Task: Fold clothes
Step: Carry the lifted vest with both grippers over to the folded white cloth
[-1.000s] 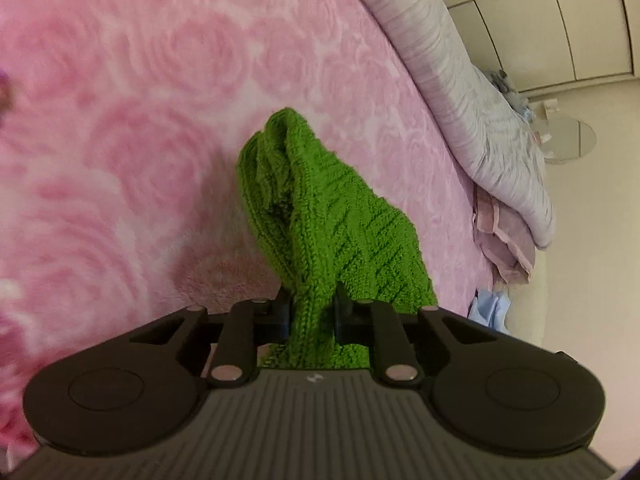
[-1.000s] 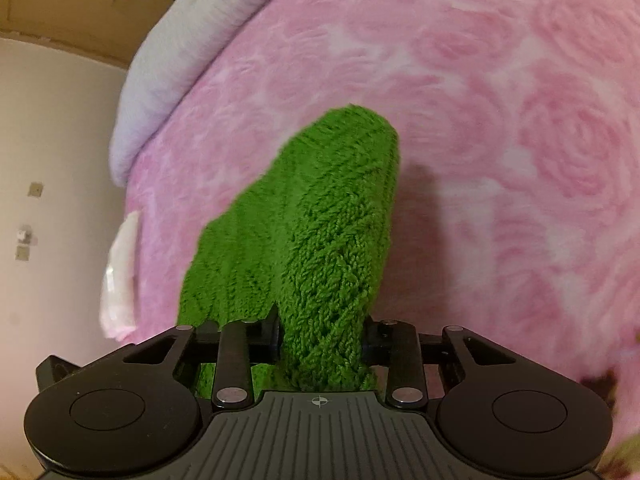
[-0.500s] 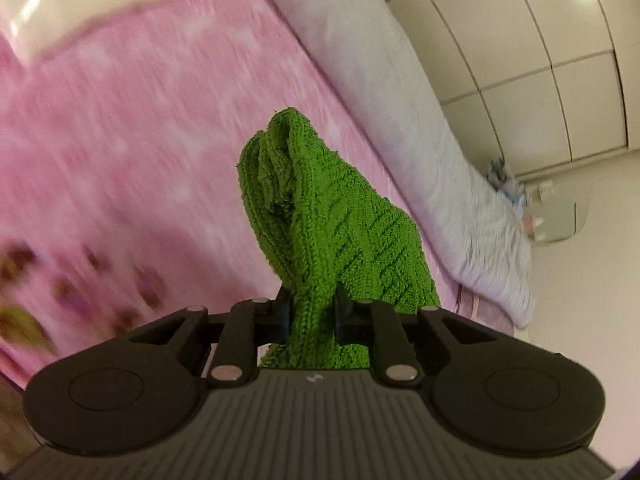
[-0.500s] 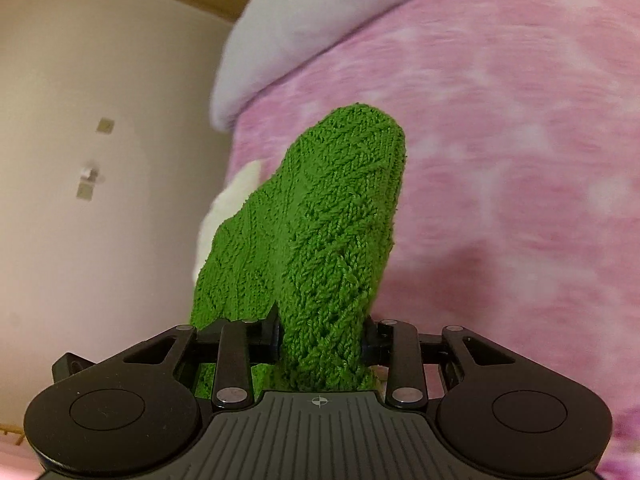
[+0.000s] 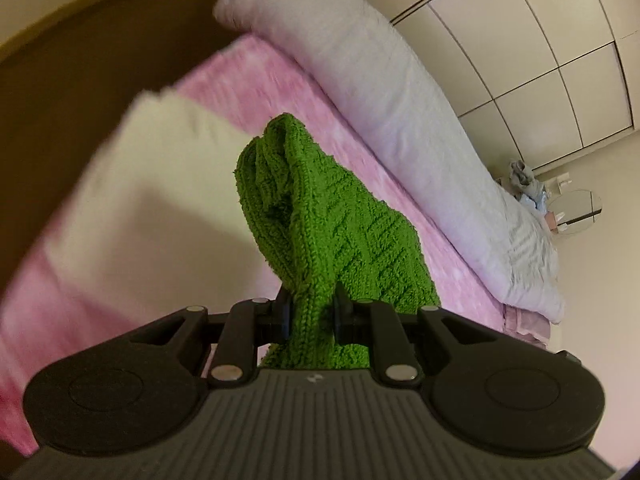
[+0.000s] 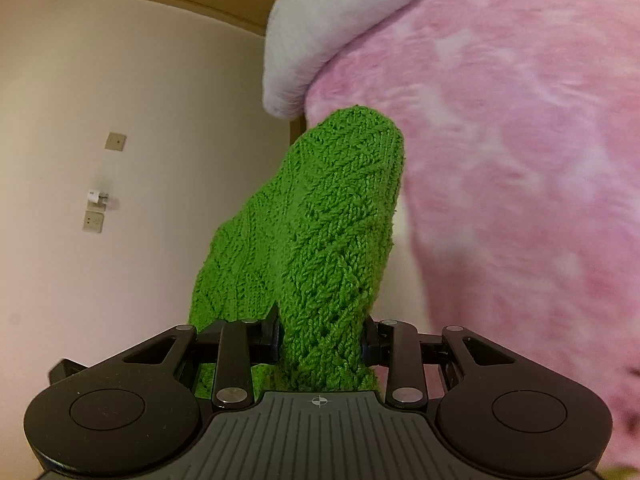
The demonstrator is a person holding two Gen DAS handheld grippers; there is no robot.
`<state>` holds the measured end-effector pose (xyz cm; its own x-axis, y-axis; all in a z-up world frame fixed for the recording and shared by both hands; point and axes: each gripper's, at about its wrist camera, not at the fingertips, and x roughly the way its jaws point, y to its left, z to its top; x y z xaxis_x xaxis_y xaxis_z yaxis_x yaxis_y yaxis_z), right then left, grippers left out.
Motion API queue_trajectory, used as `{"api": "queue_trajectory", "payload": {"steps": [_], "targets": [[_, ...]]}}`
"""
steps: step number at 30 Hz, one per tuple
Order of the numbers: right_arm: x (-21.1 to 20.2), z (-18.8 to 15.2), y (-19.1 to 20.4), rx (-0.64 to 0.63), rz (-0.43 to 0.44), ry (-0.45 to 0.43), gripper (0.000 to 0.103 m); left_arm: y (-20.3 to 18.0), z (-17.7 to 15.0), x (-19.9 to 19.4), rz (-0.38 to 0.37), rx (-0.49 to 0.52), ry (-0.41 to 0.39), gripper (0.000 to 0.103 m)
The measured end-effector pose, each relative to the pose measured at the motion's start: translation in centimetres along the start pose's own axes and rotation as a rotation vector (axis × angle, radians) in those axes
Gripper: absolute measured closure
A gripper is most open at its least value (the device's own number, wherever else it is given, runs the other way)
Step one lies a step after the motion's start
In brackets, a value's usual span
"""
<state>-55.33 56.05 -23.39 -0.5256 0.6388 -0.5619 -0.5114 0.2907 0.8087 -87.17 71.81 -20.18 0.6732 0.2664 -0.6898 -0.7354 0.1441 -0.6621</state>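
Observation:
A green knitted garment (image 5: 328, 232) is pinched between the jaws of my left gripper (image 5: 311, 314) and stands up bunched in front of the camera. In the right wrist view the same green knit (image 6: 332, 240) is clamped in my right gripper (image 6: 320, 338) and sticks up ahead. Both grippers hold the garment above the pink rose-patterned blanket (image 5: 280, 92), which also shows in the right wrist view (image 6: 520, 160). The rest of the garment hangs below the grippers, out of sight.
A rolled pale lilac duvet (image 5: 400, 92) runs along the bed's far side, also in the right wrist view (image 6: 320, 20). A white pillow (image 5: 160, 184) lies on the blanket. A brown headboard (image 5: 80, 60), white wardrobes (image 5: 540, 60) and a wall with sockets (image 6: 94, 220) surround the bed.
Both grippers have swung upward with the green knit still clamped. The views have moved from the blanket to the headboard, pillow, duvet and wall. The grip on the knit is unchanged.

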Motion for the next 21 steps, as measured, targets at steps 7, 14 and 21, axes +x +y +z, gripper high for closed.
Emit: {"api": "queue_trajectory", "payload": {"steps": [7, 14, 21], "targets": [[11.8, 1.5, 3.4, -0.028, -0.034, -0.043, 0.07, 7.2, 7.4, 3.7, -0.012, 0.024, -0.015, 0.089], [17.0, 2.9, 2.9, -0.062, -0.093, -0.05, 0.07, 11.5, 9.9, 7.5, -0.015, 0.024, 0.007, 0.089], [19.7, 3.6, 2.3, -0.133, -0.204, -0.067, 0.065, 13.5, 10.2, 11.1, 0.0, 0.022, 0.052, 0.086]]}}
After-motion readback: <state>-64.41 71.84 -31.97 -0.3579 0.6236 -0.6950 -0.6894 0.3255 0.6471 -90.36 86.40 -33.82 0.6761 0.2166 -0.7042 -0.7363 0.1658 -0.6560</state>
